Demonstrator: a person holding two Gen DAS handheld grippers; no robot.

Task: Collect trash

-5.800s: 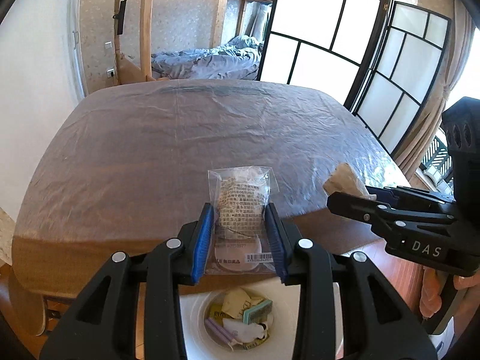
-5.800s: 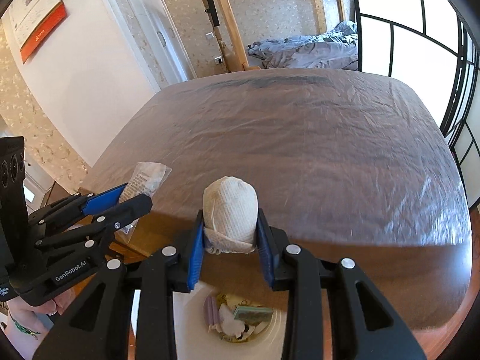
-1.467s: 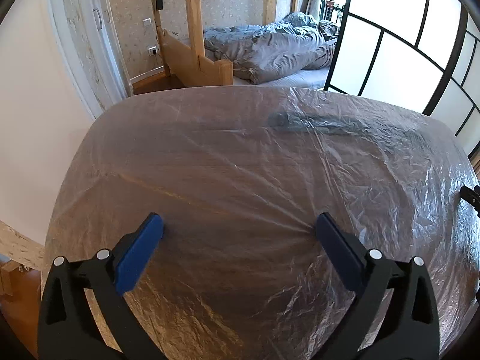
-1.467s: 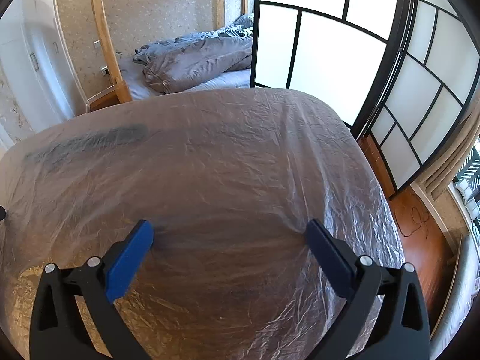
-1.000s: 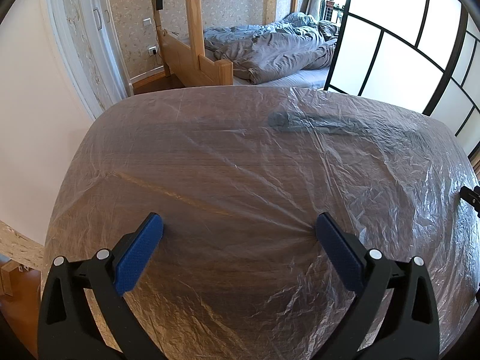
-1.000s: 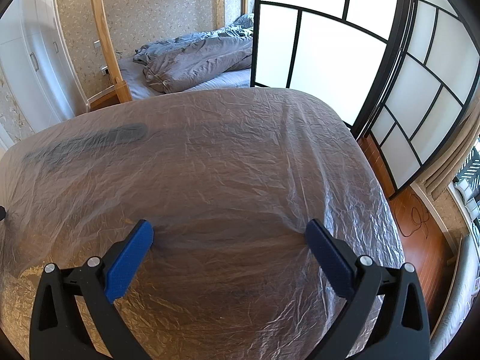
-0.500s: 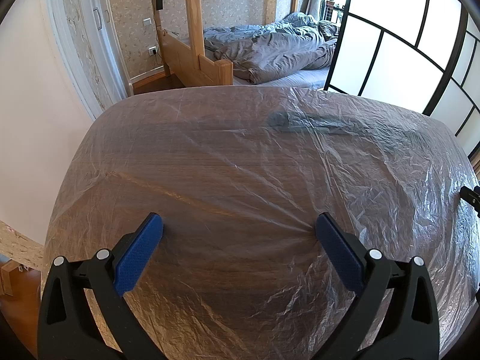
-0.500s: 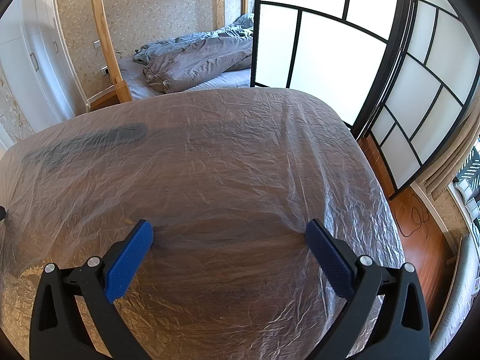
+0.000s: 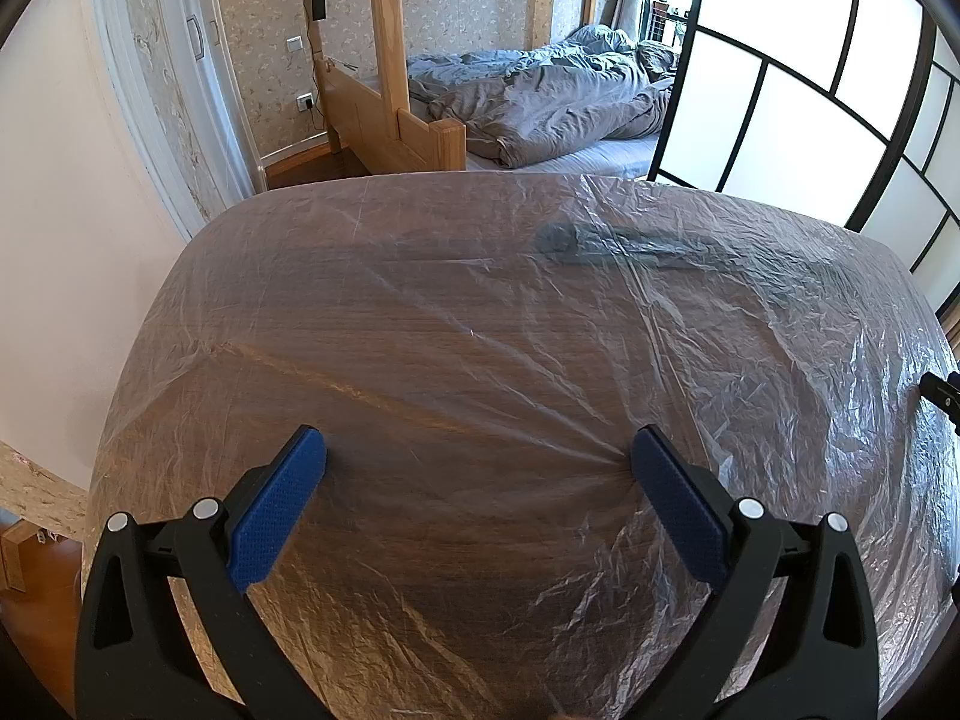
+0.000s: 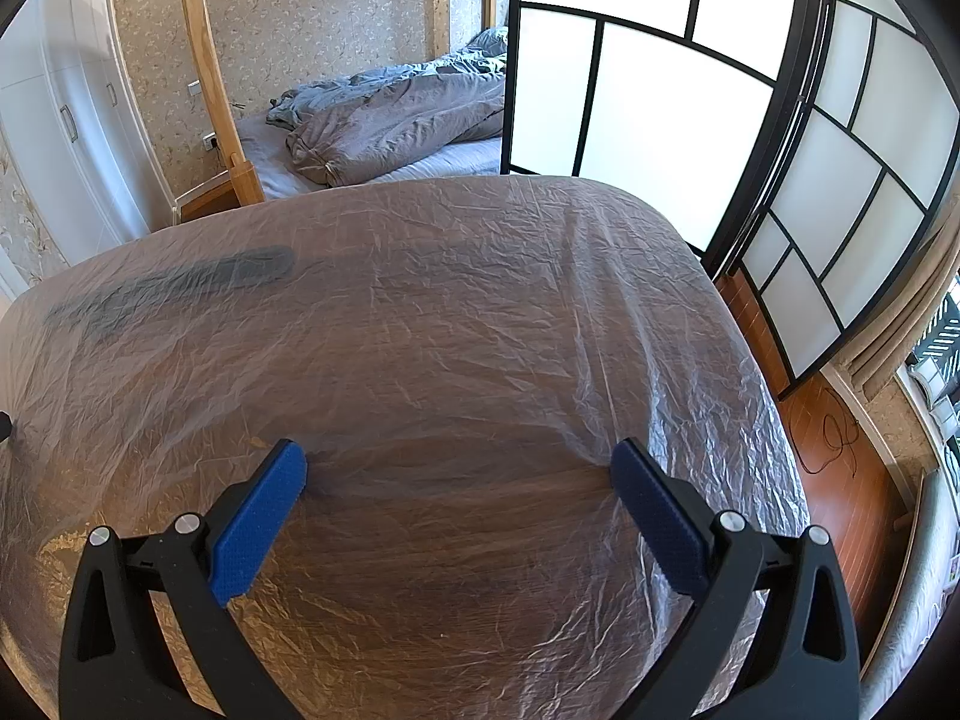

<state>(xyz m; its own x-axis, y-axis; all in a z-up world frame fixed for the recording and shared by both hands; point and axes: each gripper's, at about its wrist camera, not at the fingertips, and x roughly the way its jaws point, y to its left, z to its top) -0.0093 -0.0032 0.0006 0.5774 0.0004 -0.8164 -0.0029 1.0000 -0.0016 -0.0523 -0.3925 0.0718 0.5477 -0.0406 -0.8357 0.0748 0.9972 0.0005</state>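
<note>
left gripper: mine, wide open, nothing in it, blue pads hanging just over the near part of the table.
right gripper: same deal, spread wide and holding nothing, low over its own side of the table. A black bit of it pokes into the left cam at the far right edge.
table: wood top under a crinkly plastic sheet. It fills both views from the pads out to the far edge.
trash: honestly I can't find any. No wrapper, no wad, no scrap on the sheet in either cam, so there's nothing to give a direction or long axis for. No bin in view either; if there is one it's outside both frames.
dark streak: only thing out there, a long grey smear near the far edge, running left-right. Looks like a shadow or a mark under the plastic, not an object, but I can't tell for sure.
which arm is nearer: no call to make, both sit about level over the near half.
my read: table looks done, so the job's at or near its end.
beyond the table: bed with a grey duvet, wooden bunk post, sliding screens on the right.
</note>
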